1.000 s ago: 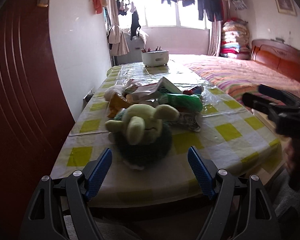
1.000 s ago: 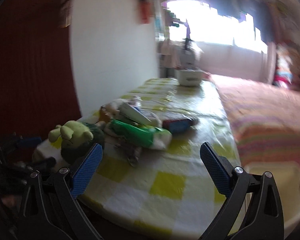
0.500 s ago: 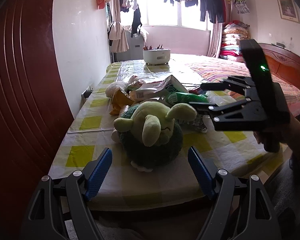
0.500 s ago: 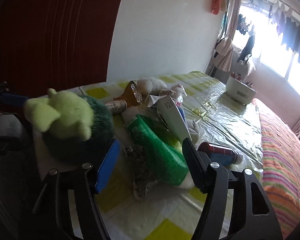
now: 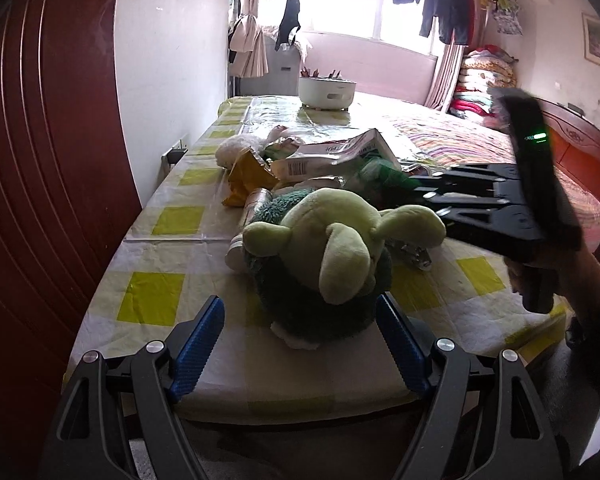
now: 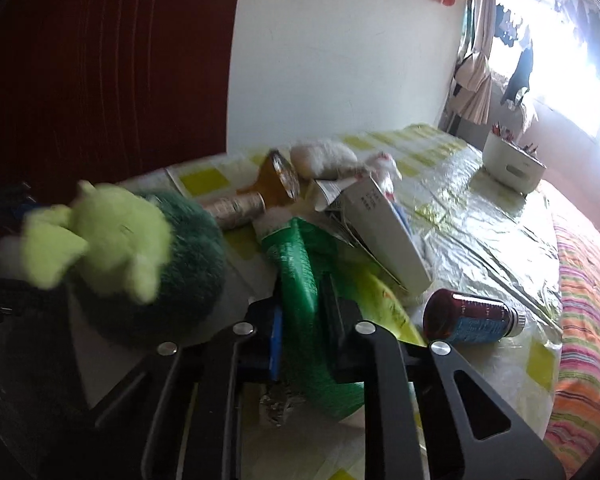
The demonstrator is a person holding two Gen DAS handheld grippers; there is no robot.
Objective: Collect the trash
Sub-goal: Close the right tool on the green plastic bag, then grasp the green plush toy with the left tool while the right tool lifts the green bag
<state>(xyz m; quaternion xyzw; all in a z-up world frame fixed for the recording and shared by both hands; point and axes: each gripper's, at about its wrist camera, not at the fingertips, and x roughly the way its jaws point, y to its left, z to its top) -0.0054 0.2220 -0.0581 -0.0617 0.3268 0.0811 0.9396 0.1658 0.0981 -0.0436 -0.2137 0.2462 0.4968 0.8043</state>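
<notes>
— Green is what fills the right wrist view, isn't it?

— Yes. The right gripper has its fingers clamped on a green plastic bag, which lies in the heap of trash on the table. A crumpled bit of foil sits just under the bag.

— What lies around it?

— To the left, a plush toy, dark green with pale green limbs, a little blurred. Behind the bag, a white carton tilted on its side, a shiny can lying flat, and a yellow wrapper. To the right, a brown bottle lies on its side on the clear plastic cover. A white bowl stands at the far end.

— And the left wrist view?

— The left gripper hangs at the near table edge, fingers wide apart and holding nothing. The plush toy lies just beyond them, nearly touching the right fingertip. Past the toy are the white carton and yellow wrapper. The right gripper reaches in from the right, its tips hidden behind the toy's ear, so from here I cannot tell how they stand.
</notes>
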